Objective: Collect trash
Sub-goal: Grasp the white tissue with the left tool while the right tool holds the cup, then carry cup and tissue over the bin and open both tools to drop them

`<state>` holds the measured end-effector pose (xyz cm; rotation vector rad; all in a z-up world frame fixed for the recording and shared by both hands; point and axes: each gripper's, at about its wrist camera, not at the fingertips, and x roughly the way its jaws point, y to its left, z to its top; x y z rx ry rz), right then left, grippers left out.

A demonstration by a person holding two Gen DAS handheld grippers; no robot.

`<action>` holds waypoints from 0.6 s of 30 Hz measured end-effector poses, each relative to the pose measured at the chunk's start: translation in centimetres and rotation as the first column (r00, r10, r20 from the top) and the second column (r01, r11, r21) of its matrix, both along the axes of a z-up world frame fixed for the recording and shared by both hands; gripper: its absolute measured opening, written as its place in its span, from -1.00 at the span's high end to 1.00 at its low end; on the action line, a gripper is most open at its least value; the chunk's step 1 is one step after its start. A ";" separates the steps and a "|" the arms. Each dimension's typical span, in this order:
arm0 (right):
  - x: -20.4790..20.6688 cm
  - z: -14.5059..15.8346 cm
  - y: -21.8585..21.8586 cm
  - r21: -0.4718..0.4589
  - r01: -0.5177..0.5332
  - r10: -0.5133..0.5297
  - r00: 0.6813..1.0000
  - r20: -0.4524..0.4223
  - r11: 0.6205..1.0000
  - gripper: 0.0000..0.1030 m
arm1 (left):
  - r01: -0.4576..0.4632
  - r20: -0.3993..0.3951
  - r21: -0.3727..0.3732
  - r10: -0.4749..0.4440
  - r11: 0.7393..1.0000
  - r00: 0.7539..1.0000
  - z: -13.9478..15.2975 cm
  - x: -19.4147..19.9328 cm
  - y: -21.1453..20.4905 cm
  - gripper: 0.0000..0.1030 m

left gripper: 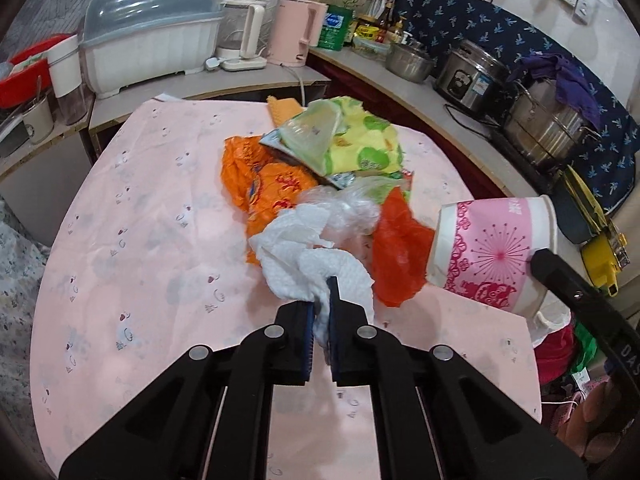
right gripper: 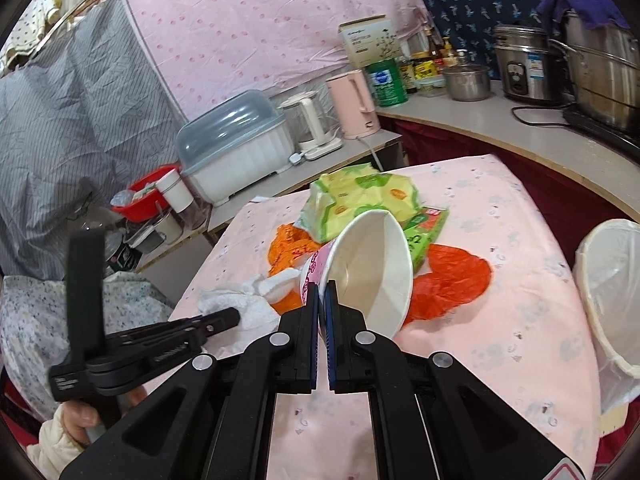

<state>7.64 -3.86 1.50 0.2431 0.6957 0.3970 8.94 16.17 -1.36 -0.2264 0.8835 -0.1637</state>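
While I watched both wrist feeds, the work surface was a table draped in a pale pink printed cloth (left gripper: 140, 240), its trash heaped near the middle. My left gripper (left gripper: 321, 300) had its jaws nearly closed, pinching a crumpled white paper towel (left gripper: 304, 256) at the near edge of the heap. My right gripper (right gripper: 321, 300) was clamped on the rim of a pink-and-white patterned paper cup (right gripper: 376, 264), which was tipped with its mouth toward that camera. Beneath and beyond these lay an orange foil snack wrapper (left gripper: 264, 184), a yellow-and-green tissue packet (left gripper: 360, 140), a wad of clear plastic film (left gripper: 352, 208) and a red plastic bag (left gripper: 400, 252). A white bin lined with a clear bag (right gripper: 612, 292) stood just beside the table's right edge. Behind the table ran a pale countertop (right gripper: 500, 132) carrying a white lidded dish rack (left gripper: 148, 44), a pink electric kettle (left gripper: 294, 32), a steel rice cooker (left gripper: 470, 76) and a steel stockpot (left gripper: 548, 124). Pink dotted fabric (right gripper: 260, 28) covered the back wall.
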 end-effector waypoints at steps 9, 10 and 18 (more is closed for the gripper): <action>-1.5 1.0 -5.7 0.004 0.143 -0.143 0.989 0.026 0.990 0.92 | 0.168 0.089 -0.025 -0.165 0.986 0.982 4.9 -1.2 -7.9 0.90; -1.6 1.2 -6.4 0.006 0.157 -0.157 0.987 0.029 0.988 0.92 | 0.188 0.100 -0.023 -0.184 0.982 0.978 5.5 -1.2 -8.9 0.90; -3.0 2.2 -12.4 0.001 0.292 -0.291 0.954 0.065 0.956 0.92 | 0.307 0.155 0.013 -0.305 0.952 0.940 8.0 -1.3 -16.4 0.89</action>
